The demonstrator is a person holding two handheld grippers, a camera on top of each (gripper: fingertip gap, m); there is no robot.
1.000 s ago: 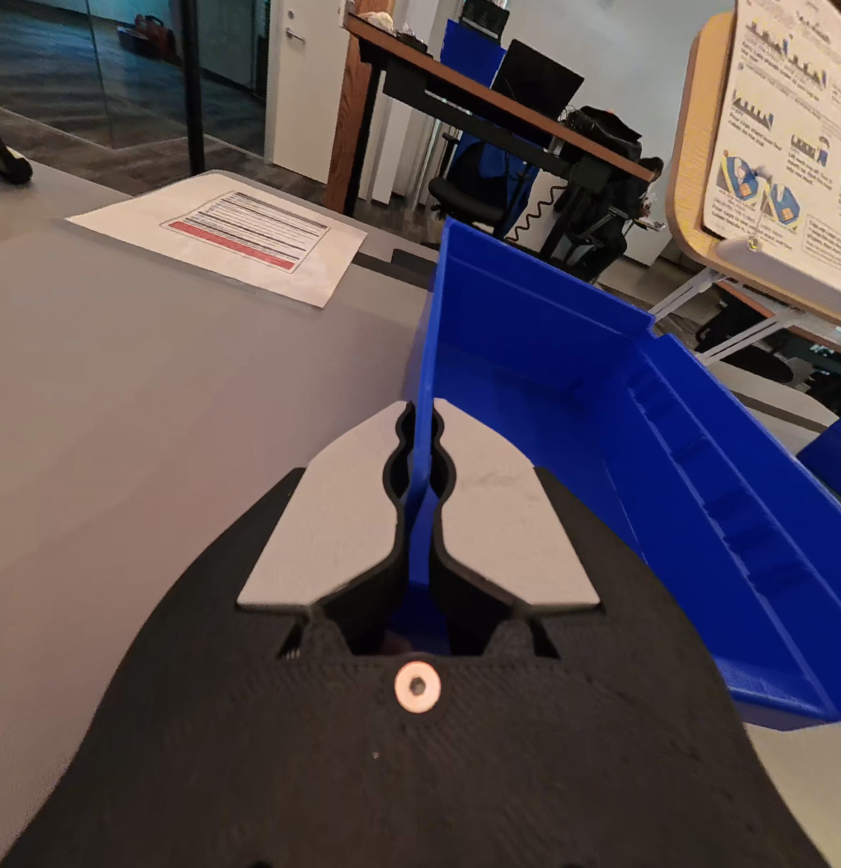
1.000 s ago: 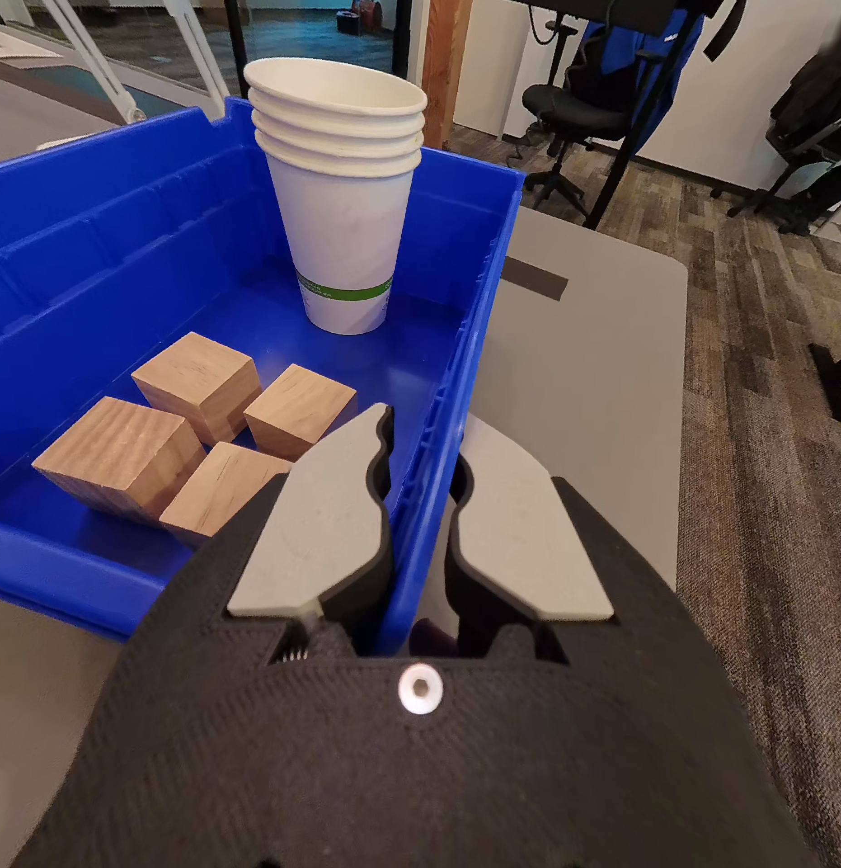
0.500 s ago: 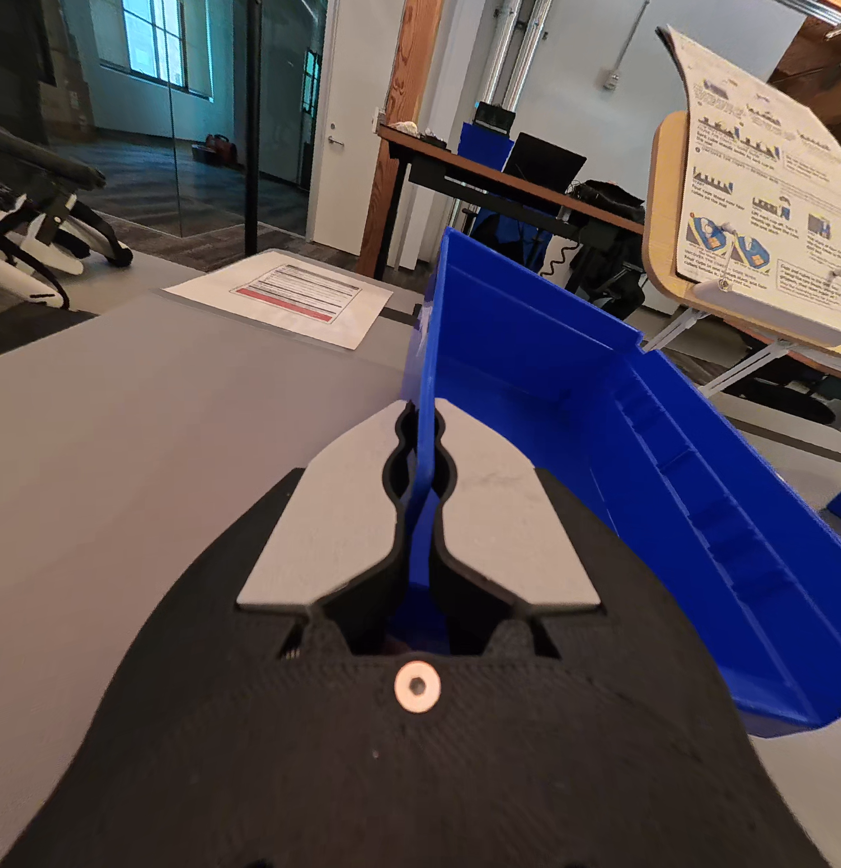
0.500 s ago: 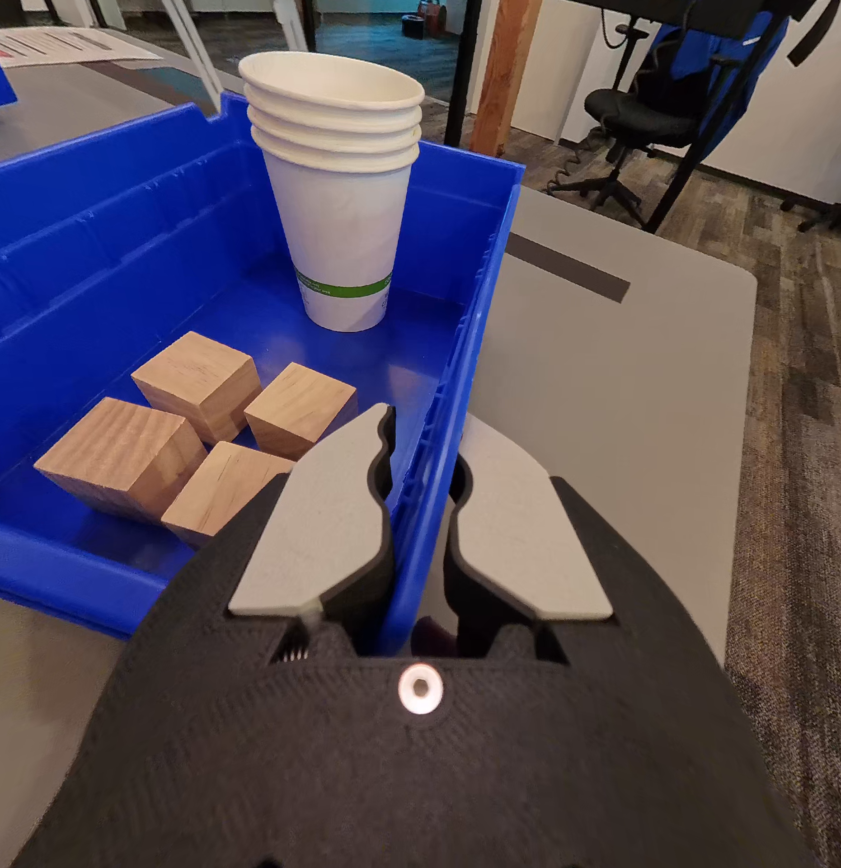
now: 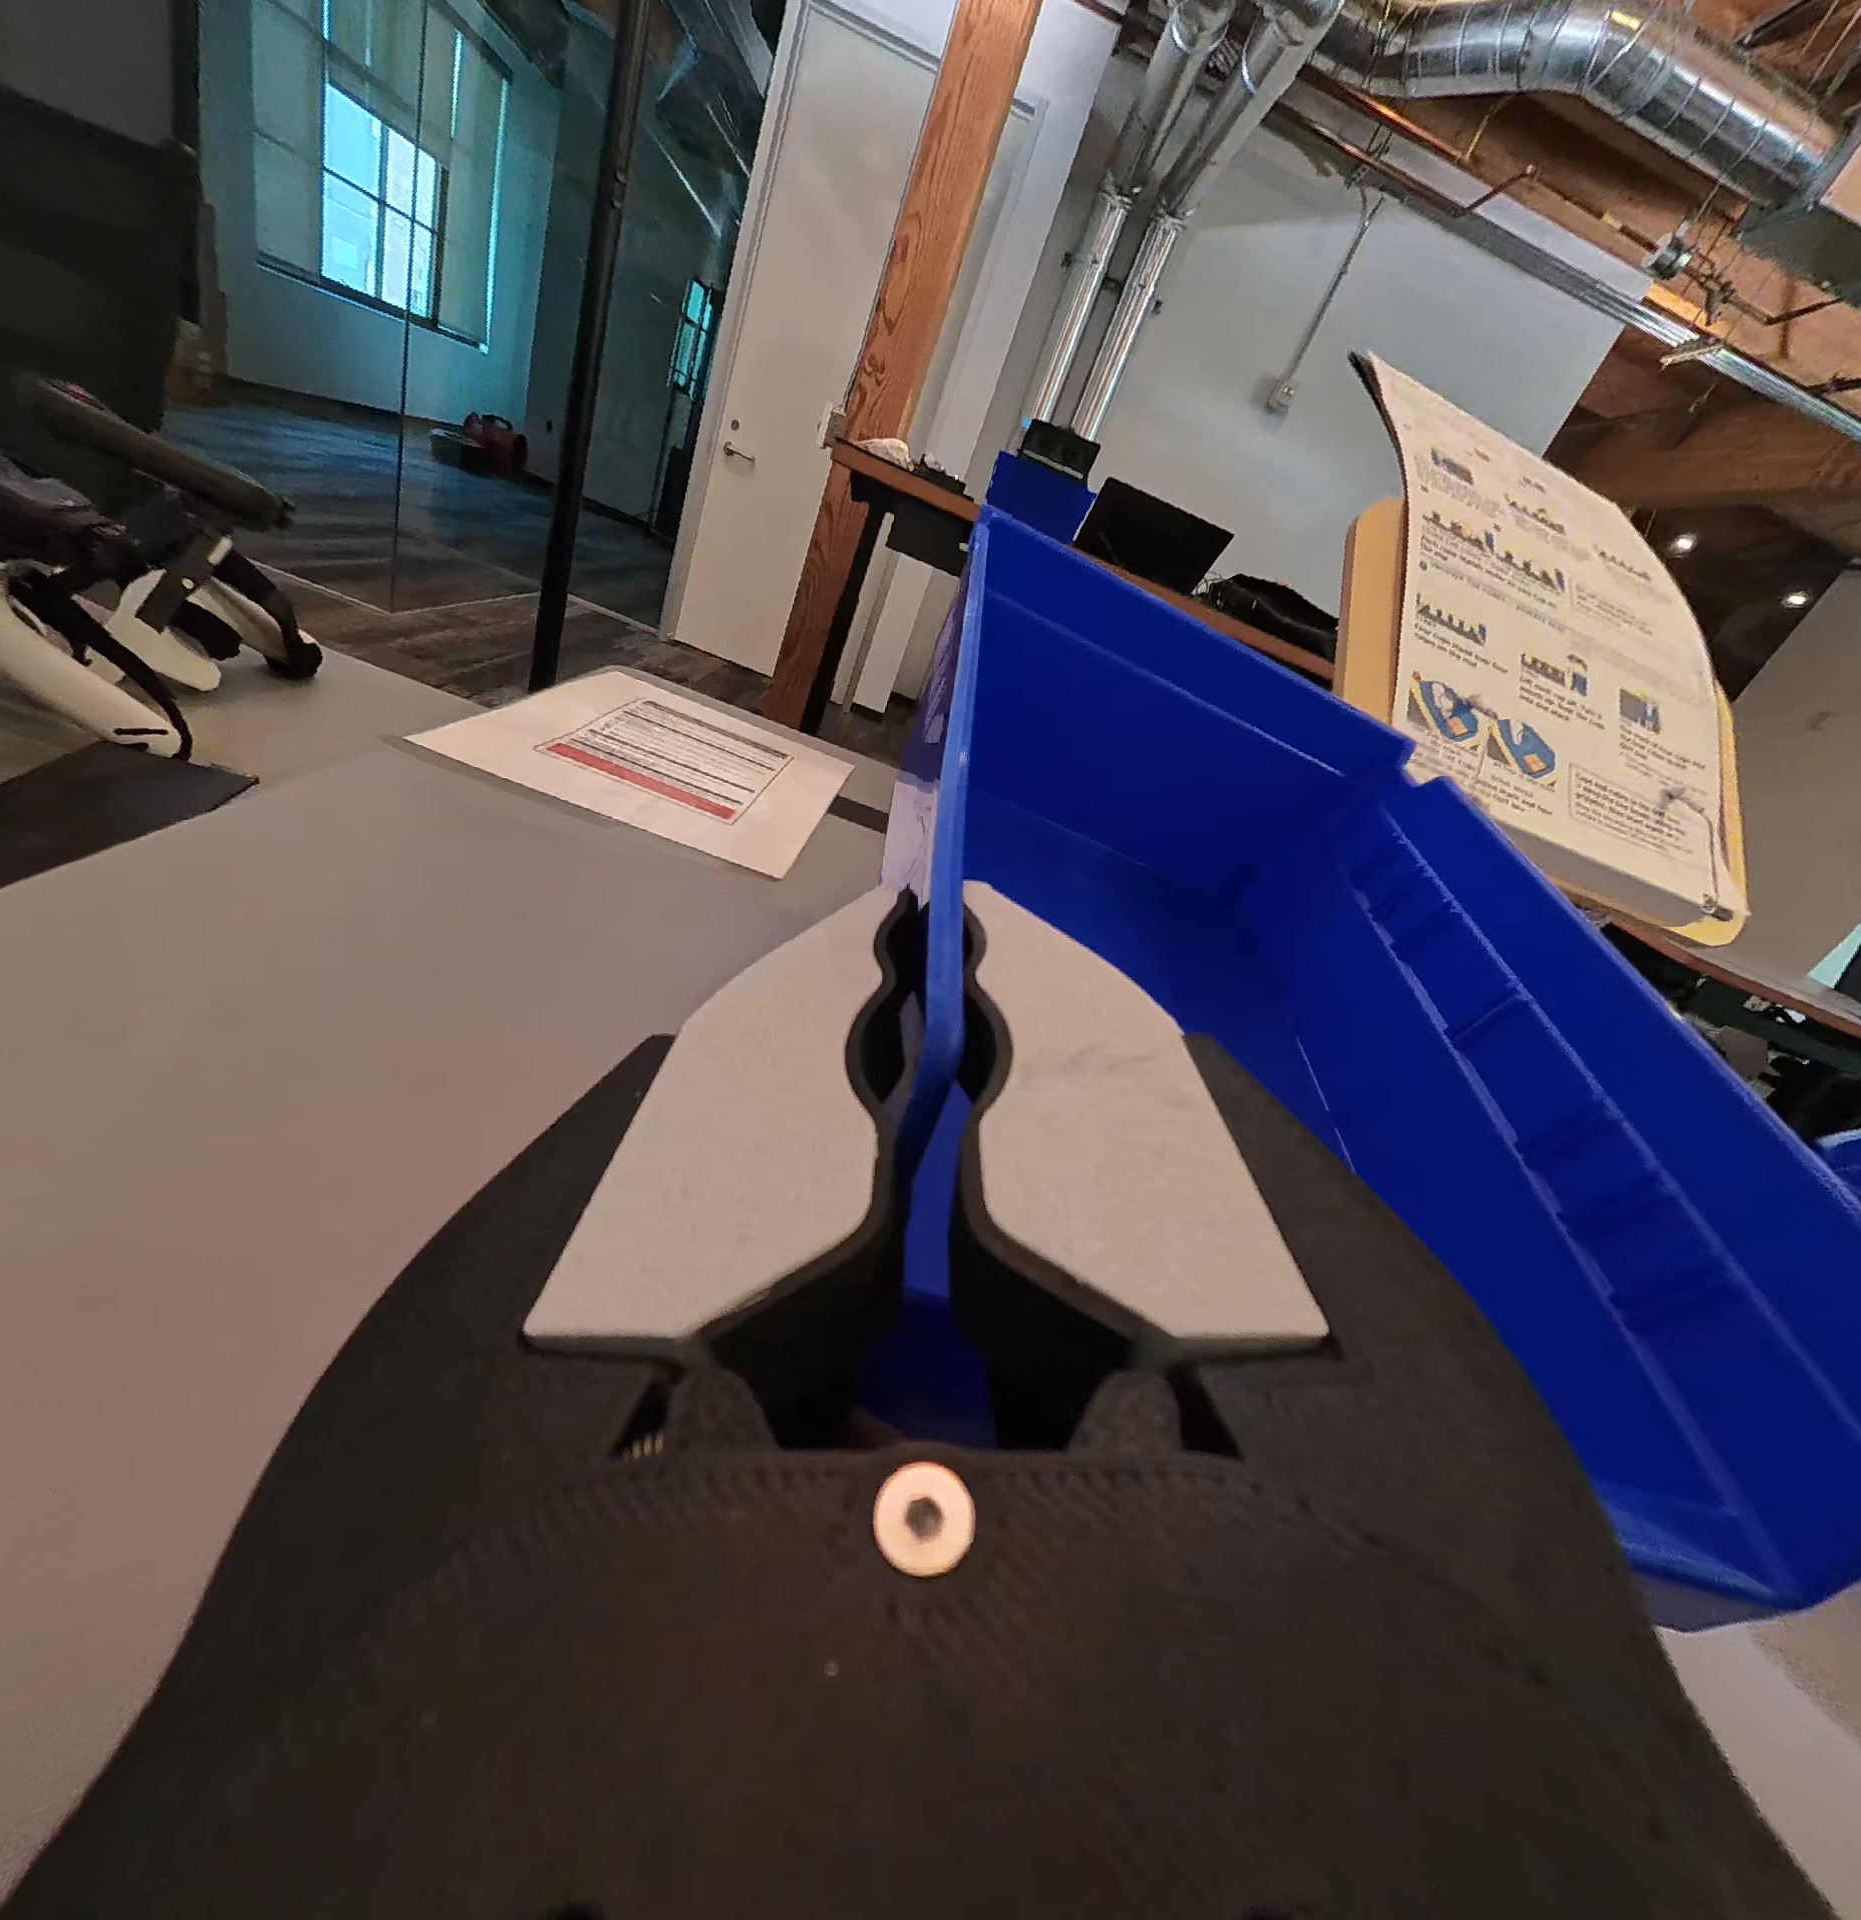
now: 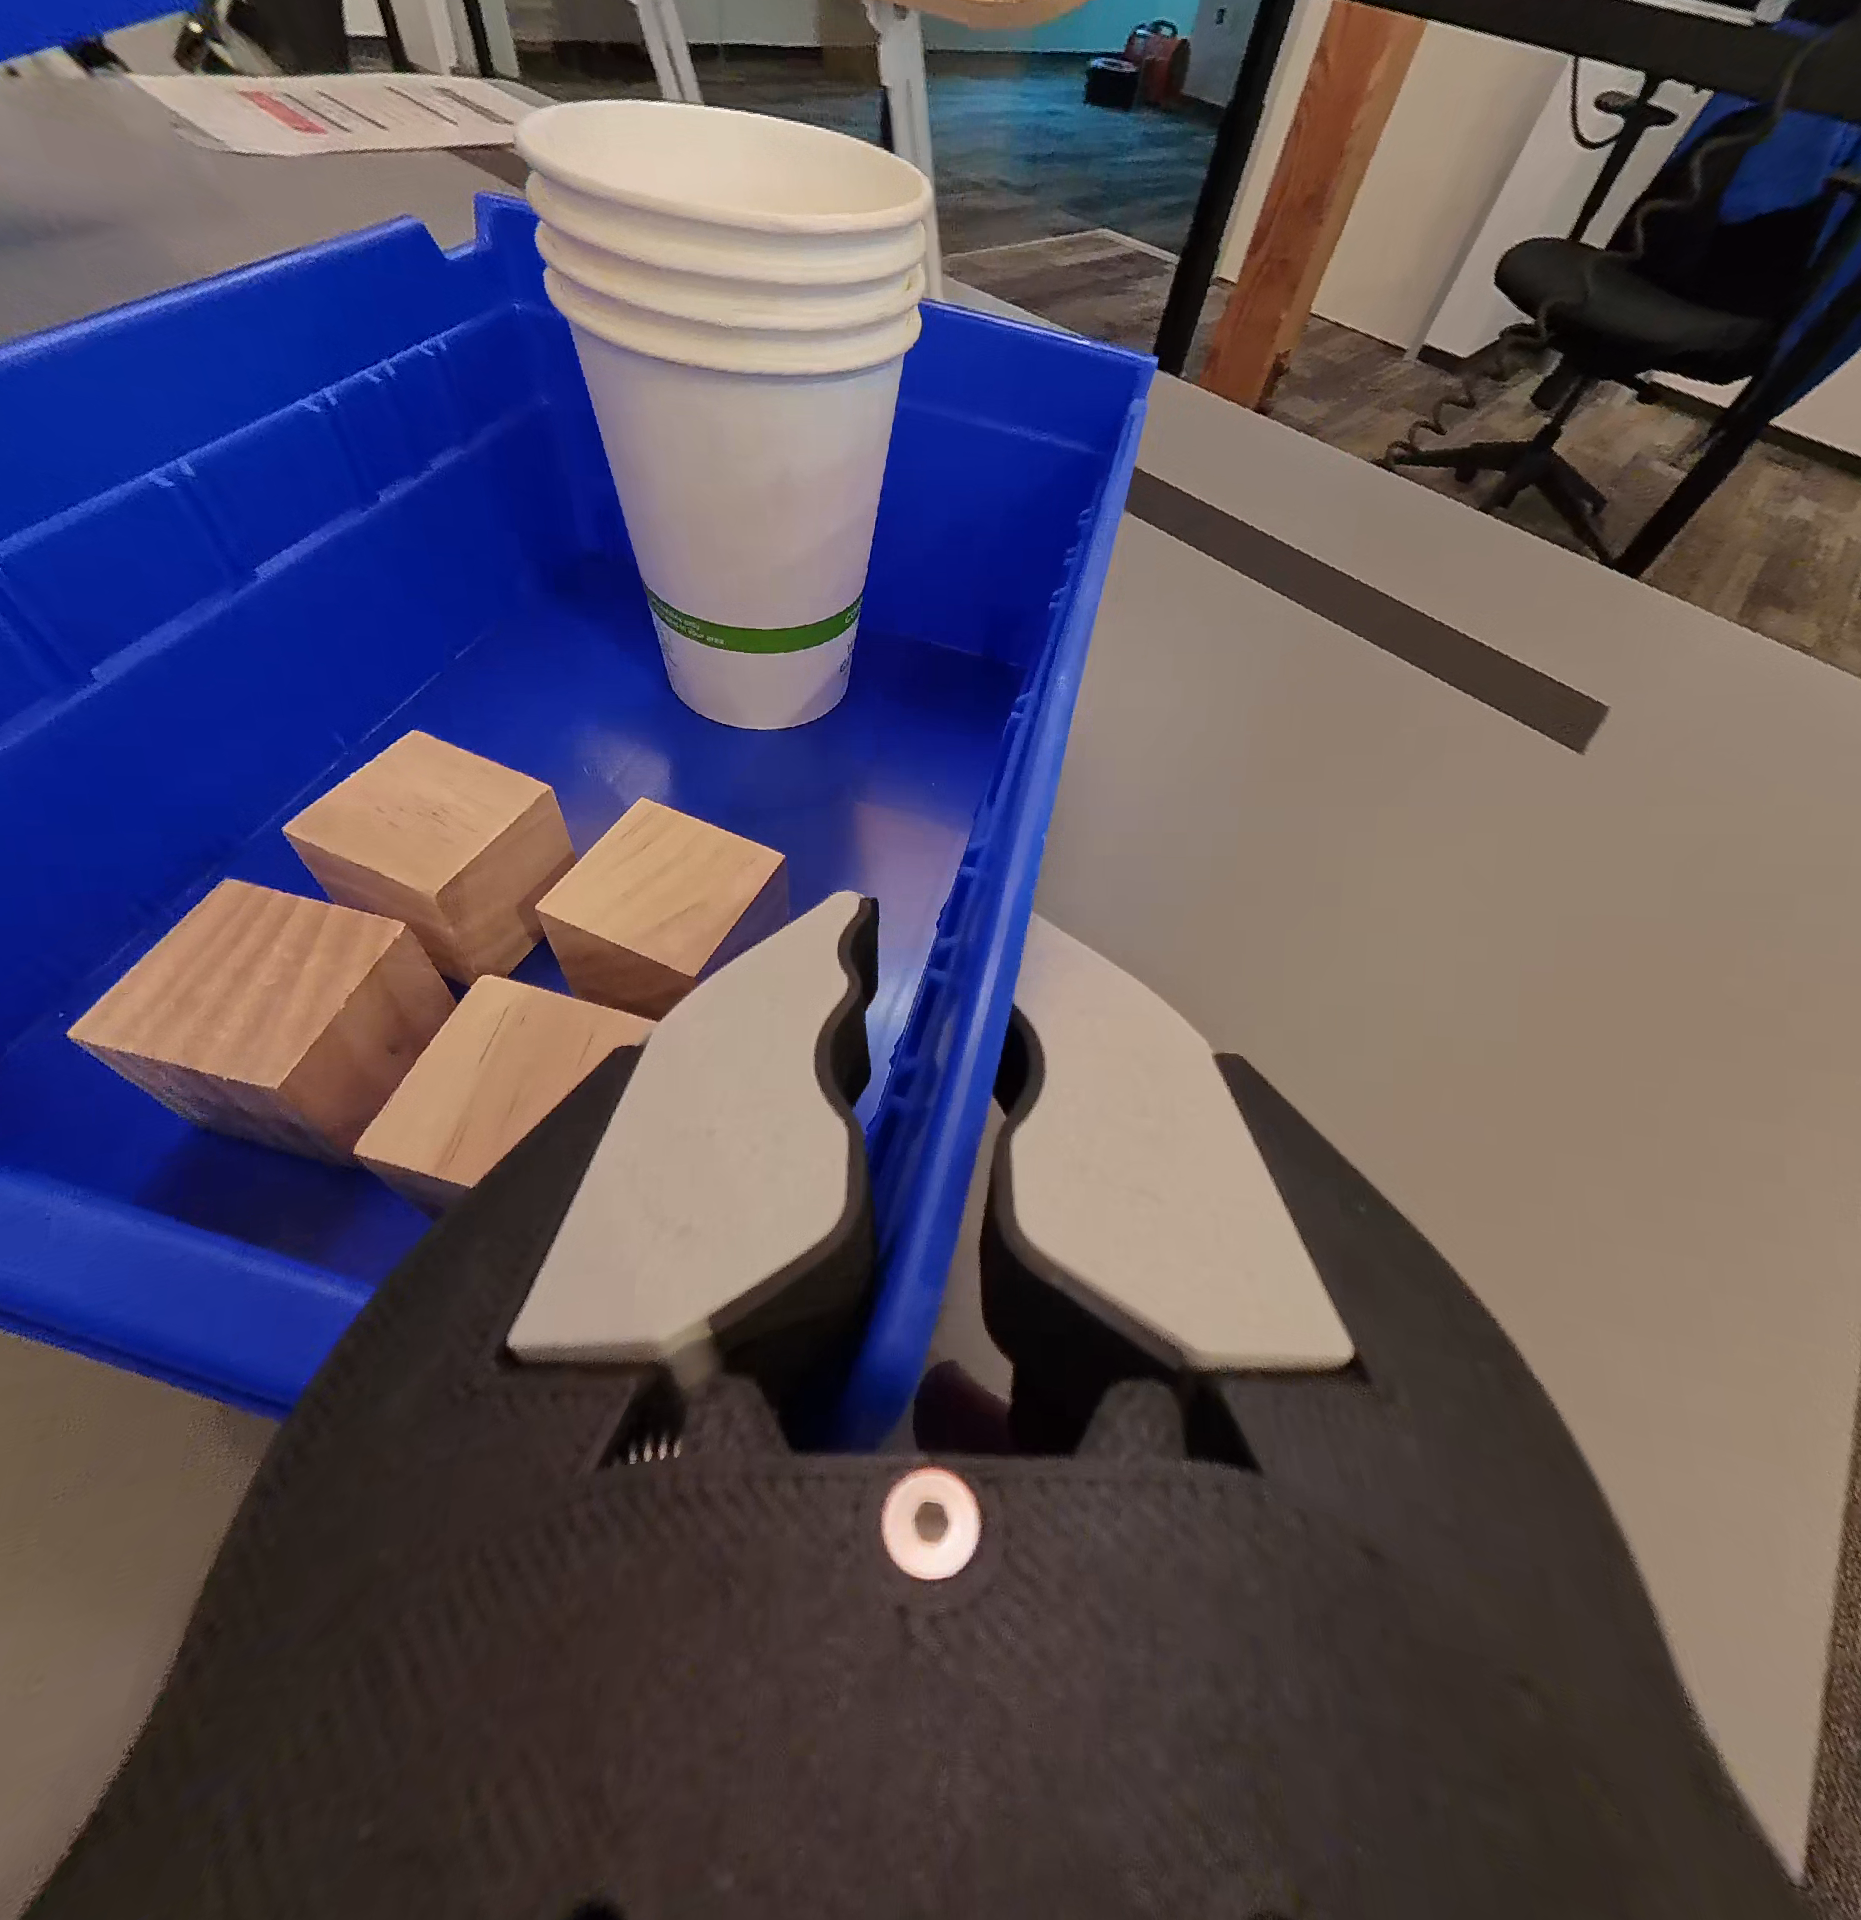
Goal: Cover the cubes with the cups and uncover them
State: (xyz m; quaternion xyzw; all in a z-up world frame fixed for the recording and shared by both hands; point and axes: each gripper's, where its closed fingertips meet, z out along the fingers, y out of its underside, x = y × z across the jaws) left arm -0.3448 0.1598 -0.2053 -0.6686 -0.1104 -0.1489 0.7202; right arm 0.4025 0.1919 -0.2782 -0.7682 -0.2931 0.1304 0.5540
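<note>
A blue plastic bin (image 6: 230,540) sits on a grey table. A stack of white paper cups (image 6: 744,436) stands upright at its far end. Several wooden cubes (image 6: 427,821) lie grouped on its floor nearer me. My right gripper (image 6: 941,935) is shut on the bin's right wall. My left gripper (image 5: 936,914) is shut on the bin's left wall (image 5: 947,790). In the left wrist view the part of the bin's inside (image 5: 1321,987) that shows holds nothing; the cups and cubes are out of sight there.
A printed paper sheet (image 5: 635,758) lies on the grey table (image 5: 282,1039) beyond the bin. An instruction board on a stand (image 5: 1549,665) rises behind the bin. The table's right edge (image 6: 1840,1351) and a dark tape strip (image 6: 1362,613) are close. An office chair (image 6: 1632,312) stands on the floor beyond.
Both grippers stay shut on the bin's walls. The left view has pitched upward, showing more ceiling. The right view has shifted over the table. The cups and cubes kept their places in the bin.
</note>
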